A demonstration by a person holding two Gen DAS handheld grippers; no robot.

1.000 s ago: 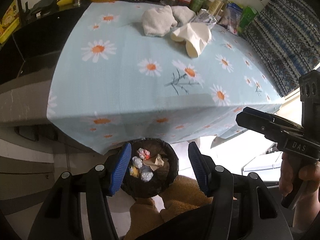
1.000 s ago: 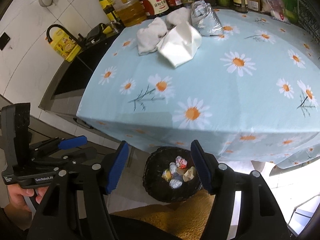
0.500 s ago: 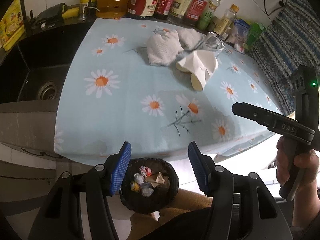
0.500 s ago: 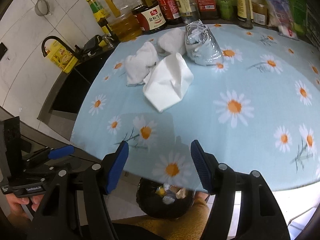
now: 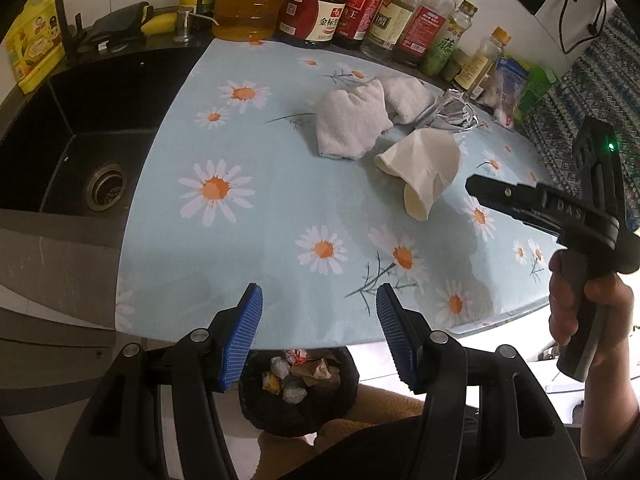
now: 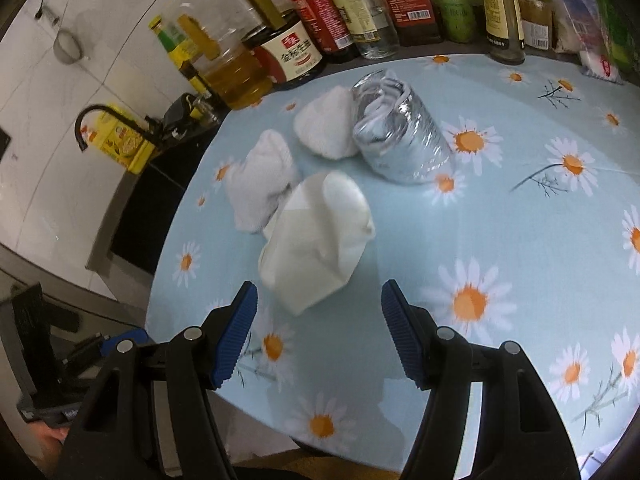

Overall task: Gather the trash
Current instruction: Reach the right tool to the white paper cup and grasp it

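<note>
A crumpled white paper tissue (image 6: 316, 240) lies on the daisy tablecloth just ahead of my right gripper (image 6: 318, 330), which is open and empty. The tissue also shows in the left wrist view (image 5: 420, 172). A crushed silver foil bag (image 6: 400, 132) lies behind it, and it also shows in the left wrist view (image 5: 452, 114). My left gripper (image 5: 318, 334) is open and empty over the table's front edge. Below it a black trash basket (image 5: 340, 404) holds several crumpled wrappers. The right gripper's body (image 5: 560, 216) shows at the right of the left wrist view.
Two white cloths (image 6: 260, 184) (image 6: 326, 126) lie beside the tissue. A row of sauce and oil bottles (image 5: 328, 12) lines the back. A black sink (image 5: 80, 136) is at the left. The tablecloth (image 5: 280, 184) covers the counter.
Both grippers have risen from beside the trash basket and moved forward over the table. The right gripper has come close to the white tissue. Both stay open.
</note>
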